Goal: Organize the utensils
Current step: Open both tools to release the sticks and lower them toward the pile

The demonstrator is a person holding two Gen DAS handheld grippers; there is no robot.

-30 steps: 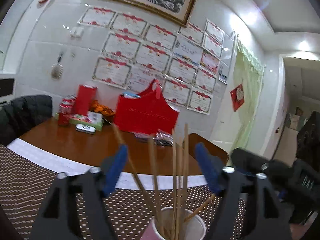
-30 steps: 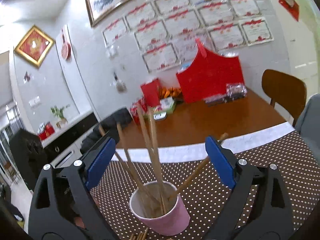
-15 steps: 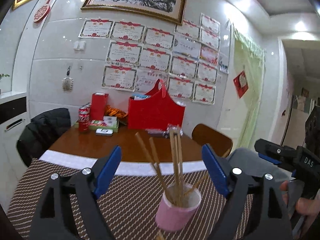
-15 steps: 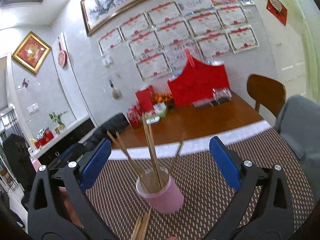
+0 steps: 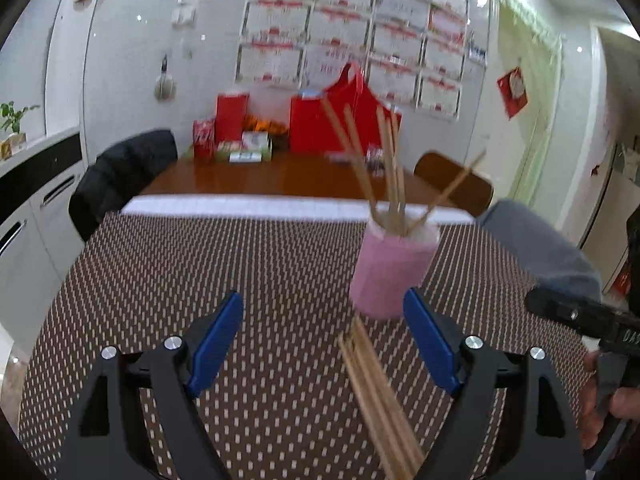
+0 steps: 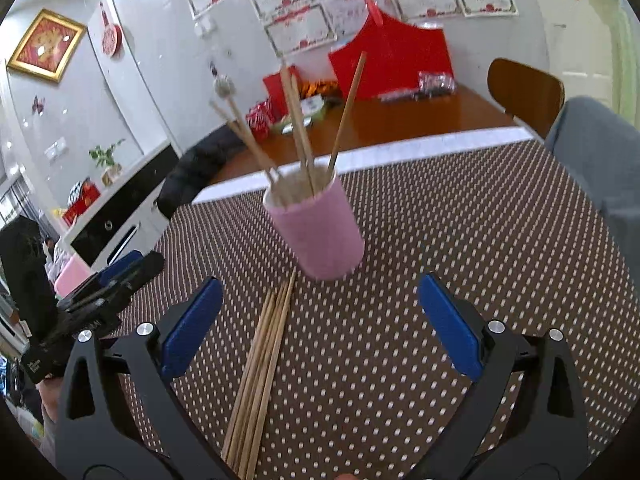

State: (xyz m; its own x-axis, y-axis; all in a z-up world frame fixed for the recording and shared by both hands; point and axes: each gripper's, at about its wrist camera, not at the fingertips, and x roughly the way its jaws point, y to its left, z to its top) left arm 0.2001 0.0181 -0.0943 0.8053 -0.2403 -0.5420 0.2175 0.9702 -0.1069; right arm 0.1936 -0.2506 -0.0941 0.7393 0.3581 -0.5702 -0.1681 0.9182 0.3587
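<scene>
a pink cup [image 5: 394, 270] stands upright on the dotted mat [image 5: 200, 272], and several chopsticks [image 5: 384, 168] already lean in it at loose angles, fanned out rather than bunched. that part of the sorting looks done. what is left lies flat on the mat: a bundle of chopsticks [image 6: 260, 364] side by side, one end touching or just short of the cup's base, the other running back toward the cameras and out of view at the bottom edge. the left gripper [image 5: 324, 346] has its blue pads spread wide with nothing between them; the loose bundle lies beneath it, toward its right pad, not gripped. the right gripper [image 6: 318, 322] is just as wide open and also empty, with the bundle under its left side and the cup just ahead. by my reckoning the job is partway through: some sticks are in the cup and about as many still wait on the mat. the next pick would likely be from the flat bundle, and sticks lying tight together may be hard to separate singly.
</scene>
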